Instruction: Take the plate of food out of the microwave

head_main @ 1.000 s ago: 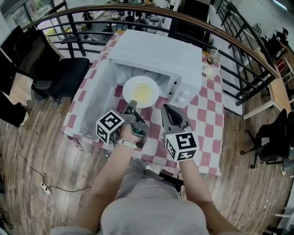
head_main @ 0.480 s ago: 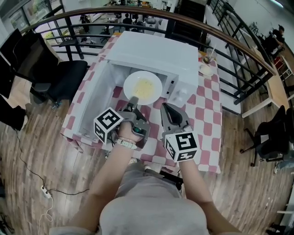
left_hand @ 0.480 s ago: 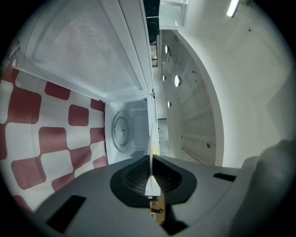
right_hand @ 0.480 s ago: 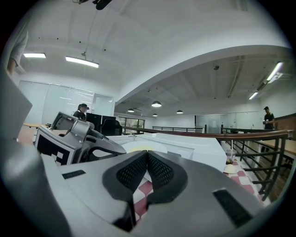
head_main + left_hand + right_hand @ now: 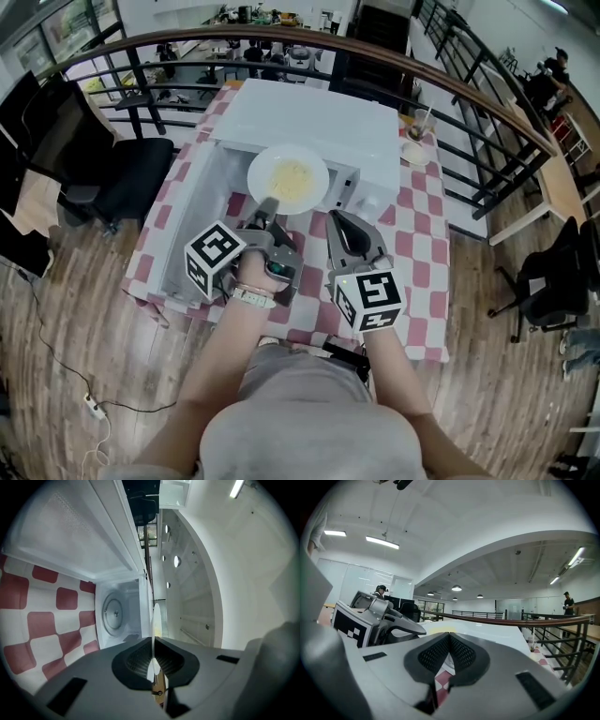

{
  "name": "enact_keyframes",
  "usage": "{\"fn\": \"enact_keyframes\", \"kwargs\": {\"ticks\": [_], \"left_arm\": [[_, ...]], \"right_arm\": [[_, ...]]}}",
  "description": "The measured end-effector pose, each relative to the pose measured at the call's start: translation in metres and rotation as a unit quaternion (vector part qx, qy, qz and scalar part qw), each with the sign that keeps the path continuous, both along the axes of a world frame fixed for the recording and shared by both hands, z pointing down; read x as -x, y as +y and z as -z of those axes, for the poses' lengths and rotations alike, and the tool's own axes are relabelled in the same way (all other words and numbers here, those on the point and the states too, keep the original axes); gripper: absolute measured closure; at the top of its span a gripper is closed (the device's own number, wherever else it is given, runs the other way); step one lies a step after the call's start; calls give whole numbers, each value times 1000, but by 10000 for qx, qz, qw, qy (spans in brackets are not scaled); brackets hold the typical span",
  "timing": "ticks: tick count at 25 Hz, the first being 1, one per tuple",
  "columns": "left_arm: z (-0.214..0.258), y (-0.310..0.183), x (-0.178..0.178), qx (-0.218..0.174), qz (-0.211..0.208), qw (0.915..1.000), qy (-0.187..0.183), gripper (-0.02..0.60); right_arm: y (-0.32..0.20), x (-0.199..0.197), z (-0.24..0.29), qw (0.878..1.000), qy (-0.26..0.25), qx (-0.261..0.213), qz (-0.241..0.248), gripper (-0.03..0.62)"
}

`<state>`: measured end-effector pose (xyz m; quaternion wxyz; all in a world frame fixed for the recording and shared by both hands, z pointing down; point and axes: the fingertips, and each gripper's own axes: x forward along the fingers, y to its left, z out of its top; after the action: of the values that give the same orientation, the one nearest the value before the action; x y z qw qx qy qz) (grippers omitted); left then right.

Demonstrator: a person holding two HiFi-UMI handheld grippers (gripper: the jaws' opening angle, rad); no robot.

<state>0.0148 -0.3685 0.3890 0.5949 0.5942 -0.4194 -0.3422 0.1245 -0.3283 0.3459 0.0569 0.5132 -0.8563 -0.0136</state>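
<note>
The microwave (image 5: pixel 309 122) stands open, and the plate (image 5: pixel 288 178) of food hangs just in front of its mouth — the left gripper (image 5: pixel 270 206) pinched tight on the near rim. Best keep the plate level while drawing it clear; the right gripper (image 5: pixel 337 221), closed and empty, sits before the microwave's front.

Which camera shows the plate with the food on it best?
The head view: it looks down on the whole round plate and its yellow food. The left gripper view shows only the plate's thin edge, pinched in the left gripper. The right gripper view does not show it clearly.
</note>
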Motion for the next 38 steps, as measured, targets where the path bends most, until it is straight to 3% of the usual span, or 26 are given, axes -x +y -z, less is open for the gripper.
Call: {"fn": "enact_keyframes", "kwargs": {"ticks": [19,38], "left_arm": [[27,-28,-17,-173,-245,9995,-12,568],[29,-44,-26,-256,-258,9993,-45,568]], "right_arm": [[-29,-14,26,9990,-194,-191,-345,569],[-47,-21,27,9989,67,-237,-405,569]]}}
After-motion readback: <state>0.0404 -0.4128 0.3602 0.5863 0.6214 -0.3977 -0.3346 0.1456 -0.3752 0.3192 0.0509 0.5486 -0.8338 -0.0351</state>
